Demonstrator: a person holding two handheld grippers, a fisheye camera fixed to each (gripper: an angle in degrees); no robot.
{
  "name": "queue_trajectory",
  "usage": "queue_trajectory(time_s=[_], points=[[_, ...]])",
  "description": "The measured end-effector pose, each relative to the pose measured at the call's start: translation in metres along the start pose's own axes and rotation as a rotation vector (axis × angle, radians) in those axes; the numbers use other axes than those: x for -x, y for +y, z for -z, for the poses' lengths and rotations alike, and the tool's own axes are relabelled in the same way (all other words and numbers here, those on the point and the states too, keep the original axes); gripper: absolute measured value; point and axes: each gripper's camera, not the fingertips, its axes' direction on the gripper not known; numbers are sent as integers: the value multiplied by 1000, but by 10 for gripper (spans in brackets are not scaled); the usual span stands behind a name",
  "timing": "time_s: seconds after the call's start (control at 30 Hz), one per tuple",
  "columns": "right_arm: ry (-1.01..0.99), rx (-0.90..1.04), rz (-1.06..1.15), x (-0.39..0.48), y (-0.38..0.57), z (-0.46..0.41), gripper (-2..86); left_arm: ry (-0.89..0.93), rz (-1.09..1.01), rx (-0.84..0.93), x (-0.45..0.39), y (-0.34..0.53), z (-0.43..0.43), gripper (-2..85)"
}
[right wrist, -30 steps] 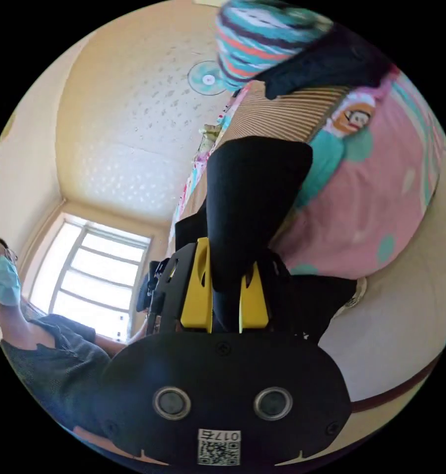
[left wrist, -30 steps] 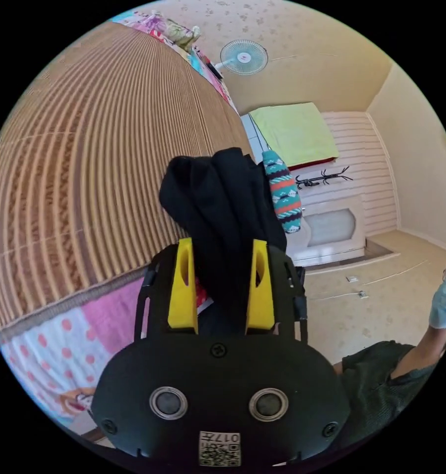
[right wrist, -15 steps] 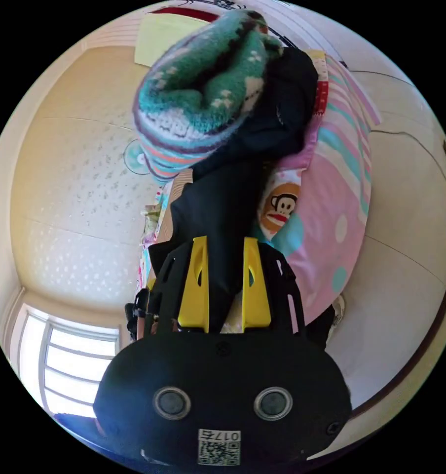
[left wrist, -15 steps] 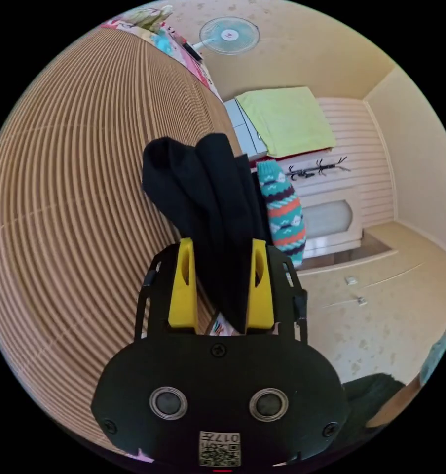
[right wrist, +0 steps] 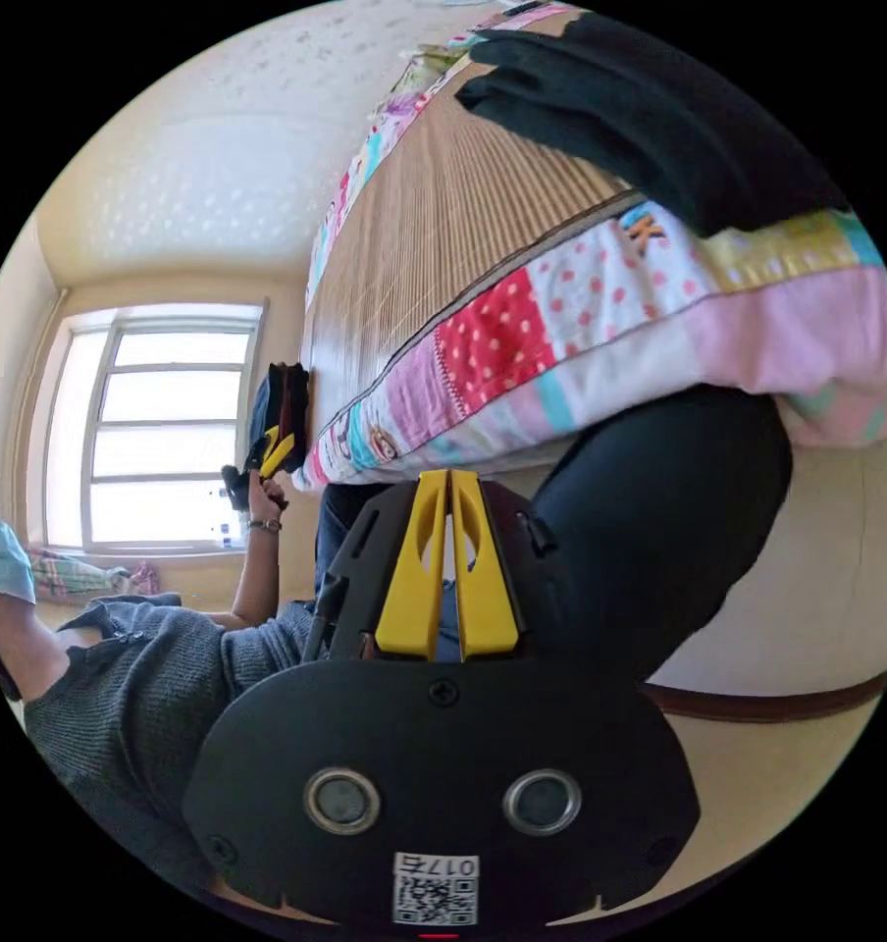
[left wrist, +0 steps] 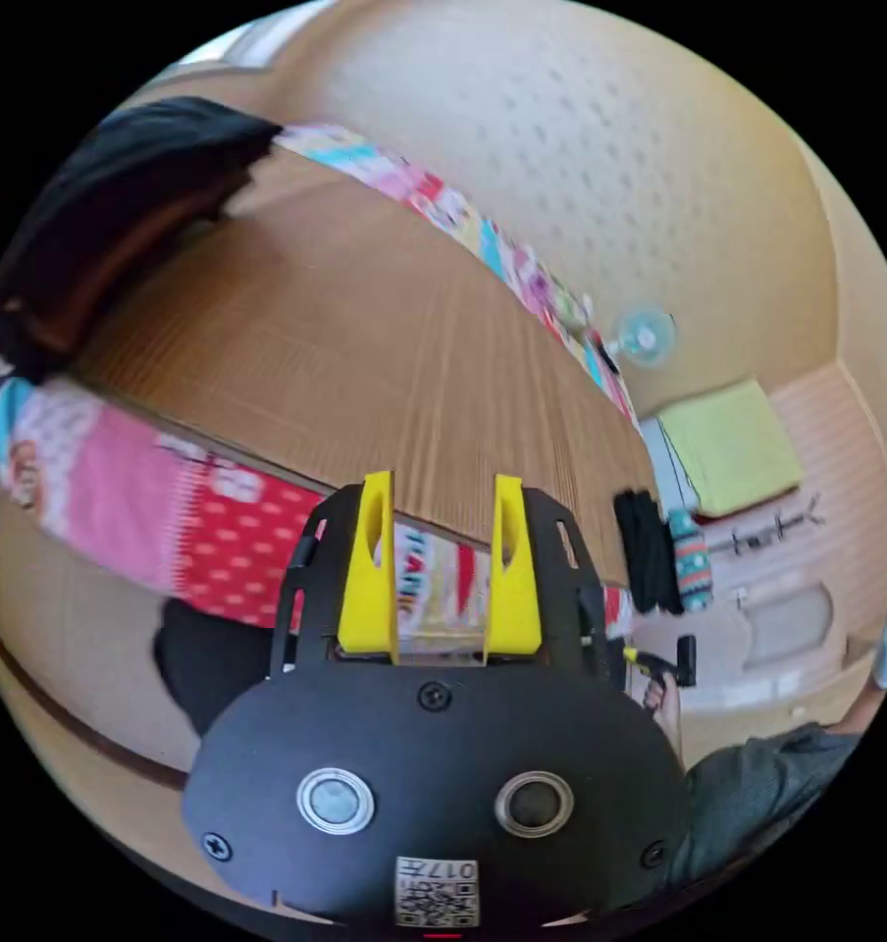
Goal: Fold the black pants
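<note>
Left gripper (left wrist: pixel 440 579): yellow jaws parted, empty | right gripper (right wrist: pixel 447 569): jaws together, empty | folded black pants (left wrist: pixel 120 211) on ribbed bamboo mat (left wrist: pixel 385 363), well apart from both.

Empty left gripper (left wrist: pixel 442 569) above bamboo mat (left wrist: pixel 365 363)

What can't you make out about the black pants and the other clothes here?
- Left gripper view: the black pants are motion-blurred and cut off by the picture's edge, so how neat the fold is cannot be judged.
- Right gripper view: their far end is cut off by the picture's edge.
- Left gripper view: the dark pile is too small and blurred to tell which garments it holds.
</note>
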Motion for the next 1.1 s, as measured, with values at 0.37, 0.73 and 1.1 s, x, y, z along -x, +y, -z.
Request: queue_trajectory(time_s=[0.37,0.73,1.1], points=[[-315,153,154,72,-53,-91,3,-127,56,-272,107,-72,151,48],[-238,52,11,33,-55,-61,3,-210,106,-436,92,-86,219,66],[-440,191,-19,19,-75,-156,4,42,279,-512,124,-42,216,-5]])
